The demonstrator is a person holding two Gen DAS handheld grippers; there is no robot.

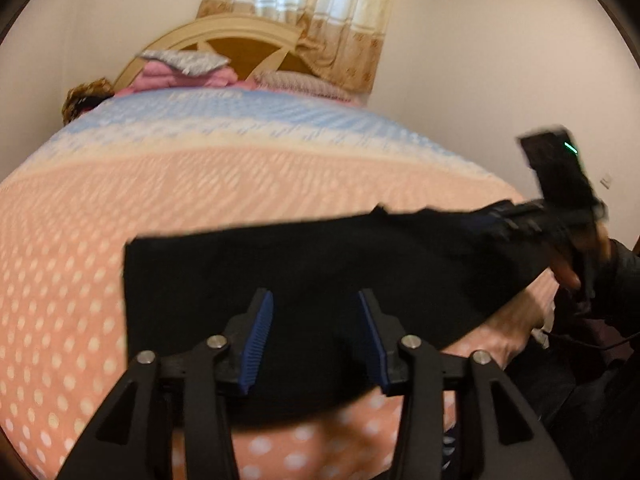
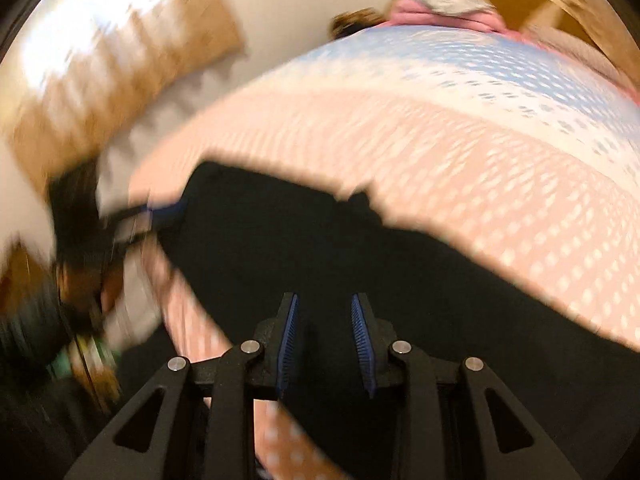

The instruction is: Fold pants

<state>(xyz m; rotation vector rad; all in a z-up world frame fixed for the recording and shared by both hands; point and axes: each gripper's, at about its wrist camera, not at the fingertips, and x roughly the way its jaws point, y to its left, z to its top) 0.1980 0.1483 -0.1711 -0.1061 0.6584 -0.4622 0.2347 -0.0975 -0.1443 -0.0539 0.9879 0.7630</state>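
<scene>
Black pants [image 1: 320, 264] lie folded into a flat, wide shape on the peach dotted bedspread [image 1: 120, 208]. My left gripper [image 1: 316, 300] hovers over their near edge, open, with its blue pads [image 1: 260, 332] apart and bare. At the pants' right end the right gripper [image 1: 500, 216] shows blurred, held by a hand [image 1: 568, 272]. In the right wrist view the pants [image 2: 320, 248] spread below my right gripper [image 2: 325, 300], whose blue pads [image 2: 288, 336] stand apart with their ridged faces showing and no cloth on them. The left gripper [image 2: 160, 210] is a blur at the pants' left end.
The bedspread turns blue [image 1: 240, 116] towards the wooden headboard [image 1: 224, 36], where pink and grey bedding [image 1: 184, 68] is piled. A curtained window [image 1: 312, 4] is behind. The bed's edge falls away at right beside a dark sleeve [image 1: 616, 280] and cables.
</scene>
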